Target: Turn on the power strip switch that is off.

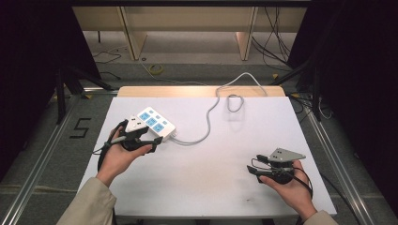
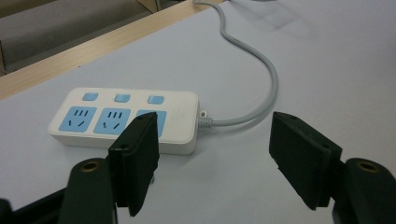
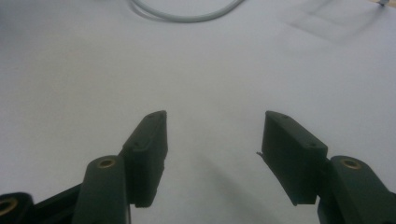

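Left gripper view, white power strip (image 2: 123, 121) with blue sockets, grey cord, both tongs wide open, empty.

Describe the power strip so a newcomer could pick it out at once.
Start at the white table and look to its far left part, just ahead of the left gripper. The power strip lies flat there: a white block with blue sockets and blue buttons. A grey cable trails from its end toward the table's far edge.

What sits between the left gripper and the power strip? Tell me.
Nothing: the left gripper view shows bare white table between the open left gripper and the power strip.
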Tool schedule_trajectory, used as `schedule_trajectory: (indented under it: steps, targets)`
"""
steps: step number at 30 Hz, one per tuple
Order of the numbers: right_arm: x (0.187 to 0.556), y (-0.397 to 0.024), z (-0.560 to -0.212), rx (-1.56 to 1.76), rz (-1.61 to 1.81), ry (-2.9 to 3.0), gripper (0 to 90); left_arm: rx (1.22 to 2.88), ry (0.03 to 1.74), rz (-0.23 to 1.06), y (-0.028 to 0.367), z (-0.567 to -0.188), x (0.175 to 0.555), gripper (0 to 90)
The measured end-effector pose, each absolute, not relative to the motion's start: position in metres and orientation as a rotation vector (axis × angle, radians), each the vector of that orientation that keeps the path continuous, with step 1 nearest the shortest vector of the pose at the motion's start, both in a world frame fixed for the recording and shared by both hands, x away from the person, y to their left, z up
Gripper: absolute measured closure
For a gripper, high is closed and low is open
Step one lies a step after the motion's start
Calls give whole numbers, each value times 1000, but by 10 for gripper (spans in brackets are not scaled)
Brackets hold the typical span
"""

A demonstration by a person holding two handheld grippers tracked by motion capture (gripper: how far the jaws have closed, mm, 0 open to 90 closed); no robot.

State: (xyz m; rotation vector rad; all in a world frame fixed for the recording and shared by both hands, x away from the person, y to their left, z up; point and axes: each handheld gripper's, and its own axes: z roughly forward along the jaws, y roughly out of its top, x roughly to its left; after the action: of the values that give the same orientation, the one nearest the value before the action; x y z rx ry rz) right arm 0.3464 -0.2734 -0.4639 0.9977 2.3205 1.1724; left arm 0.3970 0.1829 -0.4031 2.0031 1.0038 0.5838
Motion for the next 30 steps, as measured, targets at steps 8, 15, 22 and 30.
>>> schedule_trajectory:
  steps: [8,15,22,30]
  targets:
    - [346,-275,-464,997,1179,2322,412,2009,966,591,182,-410,389,321]
    - [345,-277,-465,998,1178,2327,411,2022,934,576,177,-425,377,318]
    - [344,-276,-466,992,1182,2337,410,2018,922,576,175,-438,367,312]
    - [343,-276,-467,986,1186,2347,409,2027,929,586,176,-453,357,308]
